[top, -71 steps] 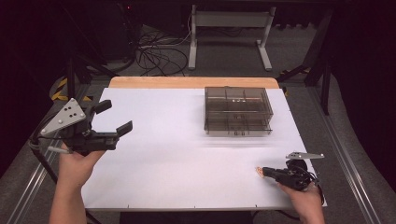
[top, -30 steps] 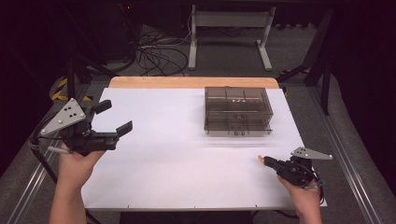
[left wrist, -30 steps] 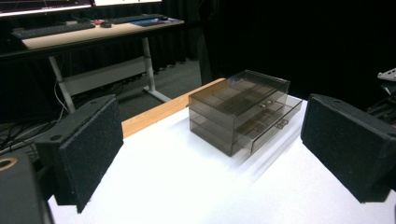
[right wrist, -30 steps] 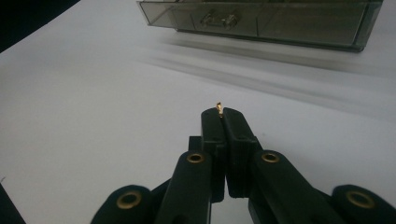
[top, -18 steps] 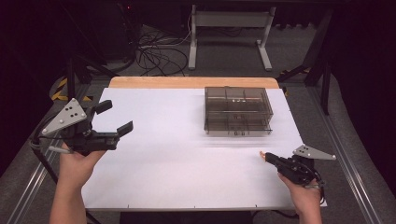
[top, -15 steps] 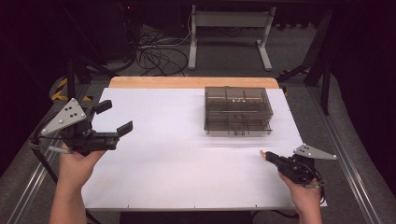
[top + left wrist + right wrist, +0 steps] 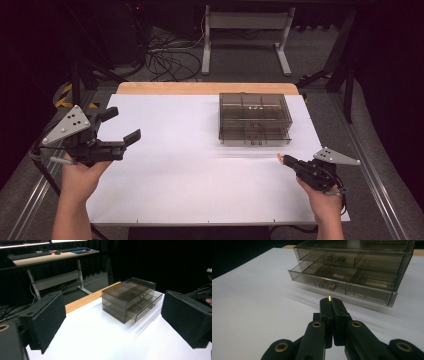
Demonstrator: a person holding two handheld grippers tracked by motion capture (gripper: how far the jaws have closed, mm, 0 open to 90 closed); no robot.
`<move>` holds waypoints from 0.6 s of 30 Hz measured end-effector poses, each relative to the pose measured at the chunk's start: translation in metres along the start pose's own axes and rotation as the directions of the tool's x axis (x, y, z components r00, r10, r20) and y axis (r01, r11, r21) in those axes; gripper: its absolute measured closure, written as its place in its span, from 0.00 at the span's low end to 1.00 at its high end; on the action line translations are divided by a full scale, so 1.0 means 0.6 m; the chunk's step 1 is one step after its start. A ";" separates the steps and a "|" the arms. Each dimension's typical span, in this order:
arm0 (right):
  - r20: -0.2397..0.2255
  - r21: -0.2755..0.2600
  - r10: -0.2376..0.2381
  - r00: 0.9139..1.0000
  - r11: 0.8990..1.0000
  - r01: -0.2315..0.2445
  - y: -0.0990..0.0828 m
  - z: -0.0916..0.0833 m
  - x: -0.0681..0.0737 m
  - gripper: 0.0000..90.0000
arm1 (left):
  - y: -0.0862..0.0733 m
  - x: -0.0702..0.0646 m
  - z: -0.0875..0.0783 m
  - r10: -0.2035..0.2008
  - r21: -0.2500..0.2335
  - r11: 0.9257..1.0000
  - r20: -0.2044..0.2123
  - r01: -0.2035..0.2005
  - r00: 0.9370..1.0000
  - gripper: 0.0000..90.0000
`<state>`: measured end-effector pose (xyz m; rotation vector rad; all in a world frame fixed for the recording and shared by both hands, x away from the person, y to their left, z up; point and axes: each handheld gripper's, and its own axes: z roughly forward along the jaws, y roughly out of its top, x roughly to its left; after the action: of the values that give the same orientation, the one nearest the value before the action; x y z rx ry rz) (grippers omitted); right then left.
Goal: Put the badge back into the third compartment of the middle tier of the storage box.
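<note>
A: White surface (image 7: 190,170), smoky clear drawer box (image 7: 255,119) far right of middle, its lower drawer (image 7: 342,285) pulled slightly out.

B: Left gripper (image 7: 112,127)?

A: Left edge, fingers (image 7: 46,318) wide, empty.

B: Right gripper (image 7: 330,300)?

A: Just before the box, fingers pinched on a tiny gold thing (image 7: 329,297).

My left claw (image 7: 120,127) hangs with jaws wide apart; my right claw (image 7: 283,159) sits low, jaws pressed together, pinching a tiny gold sliver.
</note>
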<state>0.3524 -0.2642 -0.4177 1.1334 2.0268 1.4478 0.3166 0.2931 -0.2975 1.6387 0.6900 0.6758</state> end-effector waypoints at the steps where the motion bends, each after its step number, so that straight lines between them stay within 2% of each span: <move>1: 0.001 -0.005 0.000 1.000 1.000 0.000 0.003 0.000 0.000 0.99 | 0.000 0.000 0.000 -0.001 -0.001 1.000 -0.002 0.001 1.000 0.07; 18: 0.008 -0.085 -0.044 0.999 0.995 0.045 0.054 -0.001 0.001 0.99 | -0.002 0.000 0.004 0.006 0.012 1.000 -0.001 -0.006 1.000 0.07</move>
<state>0.3639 -0.2597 -0.3878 1.0507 1.9542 1.4914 0.3183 0.2920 -0.2989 1.6525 0.6911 0.6781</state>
